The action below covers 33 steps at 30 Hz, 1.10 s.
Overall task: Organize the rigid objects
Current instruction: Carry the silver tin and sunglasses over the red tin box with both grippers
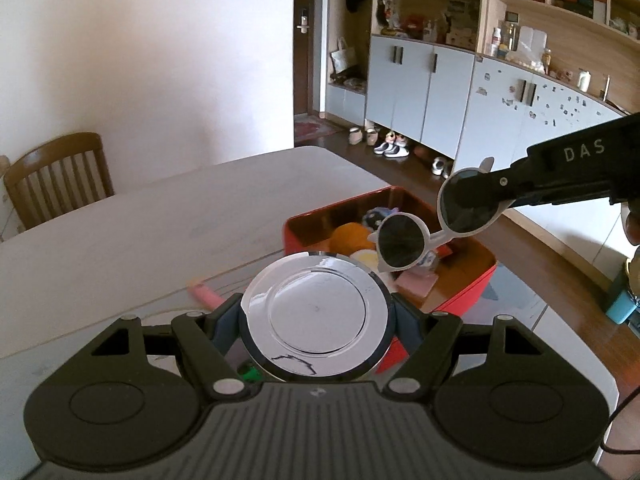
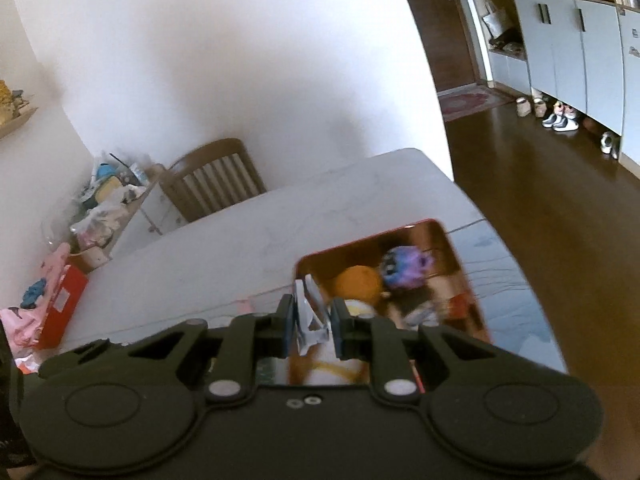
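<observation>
My left gripper (image 1: 316, 316) is shut on a round tin with a shiny silver lid (image 1: 316, 314), held above the table just in front of the red box (image 1: 468, 296). My right gripper (image 2: 311, 326) is shut on white-framed sunglasses (image 2: 308, 316); in the left wrist view the sunglasses (image 1: 404, 242) hang from its fingers (image 1: 500, 188) above the red box. The red box (image 2: 466, 280) is open and holds an orange ball (image 2: 358, 286), a purple toy (image 2: 404, 270) and other small items.
The box stands near the right end of a pale table (image 1: 160, 232). A pink object (image 1: 206, 296) lies on the table left of the tin. A wooden chair (image 1: 60, 176) stands at the far side. Cabinets (image 1: 420, 92) and shoes line the far wall.
</observation>
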### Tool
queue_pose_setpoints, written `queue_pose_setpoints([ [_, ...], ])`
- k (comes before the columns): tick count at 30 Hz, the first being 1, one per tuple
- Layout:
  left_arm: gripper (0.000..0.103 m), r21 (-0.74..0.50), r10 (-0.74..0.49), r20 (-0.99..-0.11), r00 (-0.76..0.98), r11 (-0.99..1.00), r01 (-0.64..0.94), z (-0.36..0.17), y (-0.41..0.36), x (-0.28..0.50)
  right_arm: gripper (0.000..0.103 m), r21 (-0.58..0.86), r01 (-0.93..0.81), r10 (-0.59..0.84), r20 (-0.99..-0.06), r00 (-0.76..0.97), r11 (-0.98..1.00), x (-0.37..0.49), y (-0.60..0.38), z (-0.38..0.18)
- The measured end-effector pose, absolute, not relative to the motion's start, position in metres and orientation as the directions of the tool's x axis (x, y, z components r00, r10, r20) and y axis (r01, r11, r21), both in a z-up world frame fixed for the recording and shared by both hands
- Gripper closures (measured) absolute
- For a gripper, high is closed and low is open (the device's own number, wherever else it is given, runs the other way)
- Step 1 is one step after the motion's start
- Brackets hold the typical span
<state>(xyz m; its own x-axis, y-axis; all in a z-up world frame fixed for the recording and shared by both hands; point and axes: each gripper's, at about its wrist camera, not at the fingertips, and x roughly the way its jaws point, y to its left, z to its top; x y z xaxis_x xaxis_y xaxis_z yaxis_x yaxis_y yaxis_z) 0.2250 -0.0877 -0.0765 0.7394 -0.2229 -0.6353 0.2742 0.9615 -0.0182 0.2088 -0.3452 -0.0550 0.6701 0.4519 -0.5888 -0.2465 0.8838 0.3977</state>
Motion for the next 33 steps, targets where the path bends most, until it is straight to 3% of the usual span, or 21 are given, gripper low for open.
queue_pose_setpoints([
  [12,0.026,0.009,-0.215,-0.655,0.725,0.956,0.293,-0.083,-0.137,0.258,0.085,0.362,-0.301,0.47,-0.666,0.579,0.882,0.24,-0.39,-0.074],
  [33,0.026,0.078,-0.076,-0.695,0.715,0.981,0.18,-0.111,-0.163,0.321,0.086,0.422,-0.398,0.563,-0.74,0.368,0.815,0.281,-0.391,-0.11],
])
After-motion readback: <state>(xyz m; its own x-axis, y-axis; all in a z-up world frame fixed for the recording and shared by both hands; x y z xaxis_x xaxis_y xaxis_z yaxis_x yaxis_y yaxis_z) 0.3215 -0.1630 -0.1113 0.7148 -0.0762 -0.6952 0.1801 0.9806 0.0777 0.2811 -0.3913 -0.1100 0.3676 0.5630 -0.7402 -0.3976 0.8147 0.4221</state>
